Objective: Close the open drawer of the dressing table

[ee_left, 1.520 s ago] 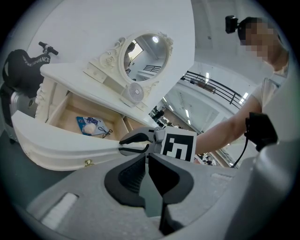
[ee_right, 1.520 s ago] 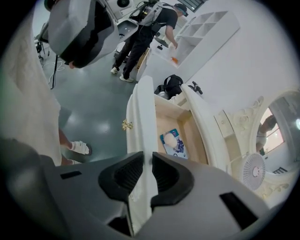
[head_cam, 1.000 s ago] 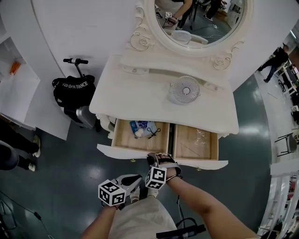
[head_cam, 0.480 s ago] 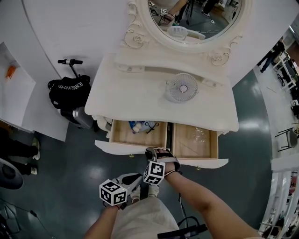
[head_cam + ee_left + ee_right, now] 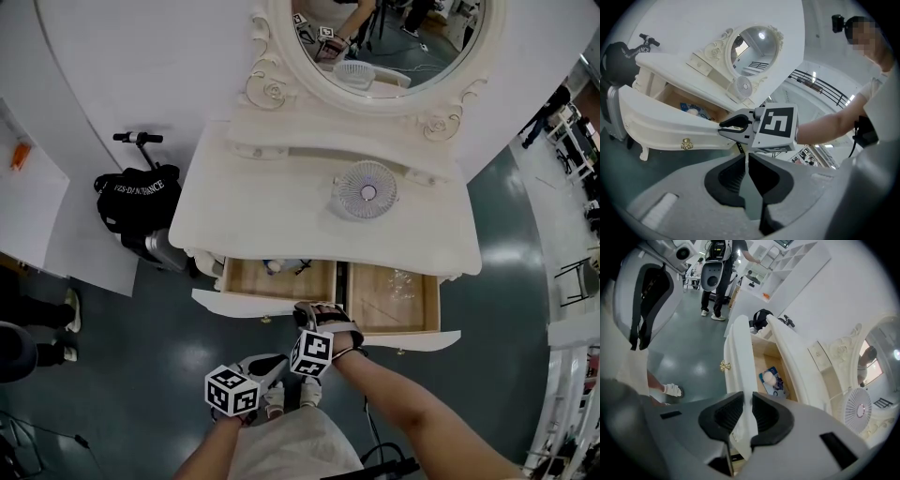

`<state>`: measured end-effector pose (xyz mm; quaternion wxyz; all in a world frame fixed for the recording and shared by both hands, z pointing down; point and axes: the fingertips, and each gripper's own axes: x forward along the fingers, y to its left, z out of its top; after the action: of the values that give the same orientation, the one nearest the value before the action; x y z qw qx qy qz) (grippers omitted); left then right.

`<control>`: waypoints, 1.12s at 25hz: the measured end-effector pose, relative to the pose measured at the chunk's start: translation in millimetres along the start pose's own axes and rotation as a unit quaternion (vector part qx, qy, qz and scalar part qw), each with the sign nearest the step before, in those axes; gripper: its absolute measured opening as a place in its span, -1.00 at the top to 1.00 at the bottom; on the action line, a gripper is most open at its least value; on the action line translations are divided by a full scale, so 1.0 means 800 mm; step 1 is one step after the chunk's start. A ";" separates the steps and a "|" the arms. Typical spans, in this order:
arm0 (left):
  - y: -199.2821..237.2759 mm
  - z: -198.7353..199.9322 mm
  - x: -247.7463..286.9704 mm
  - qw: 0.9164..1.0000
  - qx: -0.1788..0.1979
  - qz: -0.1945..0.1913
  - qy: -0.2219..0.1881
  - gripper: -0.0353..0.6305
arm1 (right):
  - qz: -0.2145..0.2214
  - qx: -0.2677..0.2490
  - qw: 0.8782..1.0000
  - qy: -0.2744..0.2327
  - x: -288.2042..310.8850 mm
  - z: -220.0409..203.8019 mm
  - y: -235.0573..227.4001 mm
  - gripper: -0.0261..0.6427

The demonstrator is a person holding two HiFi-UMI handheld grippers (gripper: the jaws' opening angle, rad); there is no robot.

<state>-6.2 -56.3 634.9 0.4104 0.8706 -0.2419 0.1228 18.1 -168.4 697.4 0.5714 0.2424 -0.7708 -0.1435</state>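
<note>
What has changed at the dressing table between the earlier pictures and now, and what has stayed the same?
The left drawer has slid further into the dressing table, pushed by the right tool, whose jaws stay on its front panel. The right drawer stays open, the fan stays on top, and the left tool stays low and empty.

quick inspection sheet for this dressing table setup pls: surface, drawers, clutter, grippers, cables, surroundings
surface: white table top, holding only a small fan; oval mirror behind
job's things: left drawer and right drawer both open
clutter: blue packet in left drawer; clear item in right drawer
grippers: right gripper jaws clamped on the left drawer's front panel; left gripper jaws together, empty, off the table
cables: black cable on floor
surroundings: black bag beside table; person at left
</note>
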 end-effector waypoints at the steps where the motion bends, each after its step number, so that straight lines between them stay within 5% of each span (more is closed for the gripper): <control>1: 0.001 0.000 0.001 1.000 -0.001 0.000 0.000 0.84 | -0.001 0.000 1.000 0.000 0.001 -0.001 -0.002 0.72; 28: 0.026 0.007 0.014 1.000 -0.015 0.003 -0.002 0.84 | -0.041 0.023 0.999 0.023 0.042 -0.007 -0.075 0.72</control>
<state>-7.7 -75.6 649.6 0.4227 0.8638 -0.2472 0.1189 28.6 -236.7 696.1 0.5767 0.2900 -0.7502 -0.1432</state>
